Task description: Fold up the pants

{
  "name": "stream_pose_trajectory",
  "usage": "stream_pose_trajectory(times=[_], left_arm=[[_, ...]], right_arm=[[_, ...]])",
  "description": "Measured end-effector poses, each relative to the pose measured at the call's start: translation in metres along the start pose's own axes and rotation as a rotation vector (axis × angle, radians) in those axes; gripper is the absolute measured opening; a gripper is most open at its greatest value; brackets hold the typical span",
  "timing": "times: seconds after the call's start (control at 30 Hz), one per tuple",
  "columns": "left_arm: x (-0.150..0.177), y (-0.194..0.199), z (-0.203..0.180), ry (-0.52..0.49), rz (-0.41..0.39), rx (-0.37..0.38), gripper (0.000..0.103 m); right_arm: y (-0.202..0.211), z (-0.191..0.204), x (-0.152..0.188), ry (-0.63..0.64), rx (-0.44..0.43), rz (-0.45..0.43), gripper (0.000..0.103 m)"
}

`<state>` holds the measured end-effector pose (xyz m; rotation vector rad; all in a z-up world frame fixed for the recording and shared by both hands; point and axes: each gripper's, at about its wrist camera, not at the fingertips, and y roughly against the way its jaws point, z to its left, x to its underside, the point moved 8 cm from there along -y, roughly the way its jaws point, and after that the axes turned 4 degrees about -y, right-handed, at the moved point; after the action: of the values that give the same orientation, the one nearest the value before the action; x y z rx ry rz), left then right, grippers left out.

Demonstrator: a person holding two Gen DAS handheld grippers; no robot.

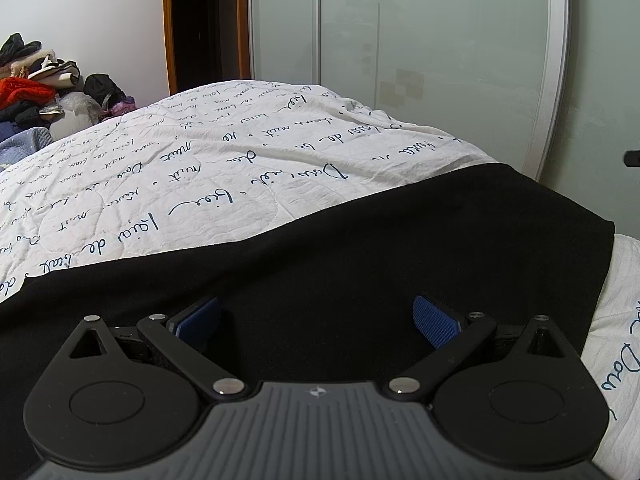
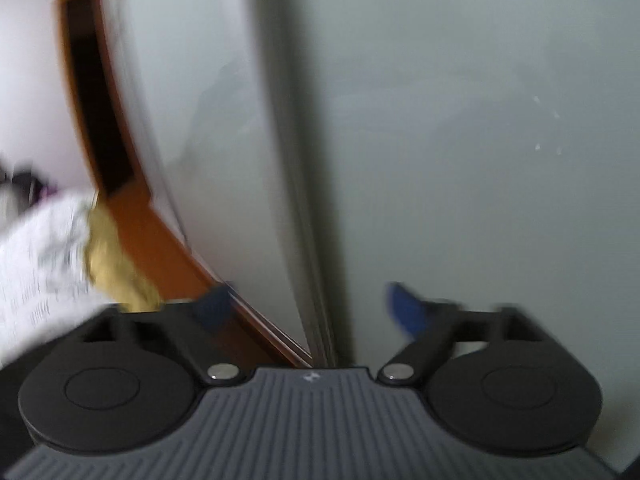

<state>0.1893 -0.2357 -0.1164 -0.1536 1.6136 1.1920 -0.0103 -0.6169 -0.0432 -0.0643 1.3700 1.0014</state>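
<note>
Black pants lie flat across the near side of the bed, on a white quilt with dark script. My left gripper is open just above the black cloth, its blue pads spread wide with nothing between them. My right gripper is open and empty, raised in the air and pointing at a pale green wardrobe door; its view is blurred. The pants do not show in the right wrist view.
A pile of clothes stands at the far left beyond the bed. Sliding wardrobe doors and a dark doorway are behind the bed. In the right wrist view a quilt corner and yellow cloth show at left.
</note>
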Motion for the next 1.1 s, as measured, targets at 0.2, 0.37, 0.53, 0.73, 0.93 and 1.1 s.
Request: stream_pose_trajectory(times=[0.2, 0.37, 0.53, 0.73, 0.93, 1.1], left_arm=[[0.0, 0.001, 0.0, 0.004, 0.0, 0.001, 0.103], [-0.008, 0.027, 0.021, -0.034, 0.0, -0.147, 0.103], [0.006, 0.085, 0.083, -0.097, -0.019, -0.403, 0.103], [0.068, 0.173, 0.196, 0.081, 0.076, -0.699, 0.103], [0.121, 0.247, 0.277, 0.405, 0.1, -0.666, 0.103], [0.159, 0.265, 0.305, 0.618, 0.084, -0.487, 0.103]], right_arm=[[0.015, 0.01, 0.033, -0.269, -0.24, 0.223, 0.103], [0.064, 0.104, 0.068, 0.151, -0.423, 0.158, 0.103], [0.12, 0.181, 0.105, 0.438, -0.548, 0.035, 0.103], [0.18, 0.276, 0.171, 0.522, -0.924, 0.129, 0.103], [0.292, 0.362, 0.258, 0.947, -1.126, -0.071, 0.103], [0.365, 0.408, 0.335, 1.24, -1.213, -0.24, 0.102]])
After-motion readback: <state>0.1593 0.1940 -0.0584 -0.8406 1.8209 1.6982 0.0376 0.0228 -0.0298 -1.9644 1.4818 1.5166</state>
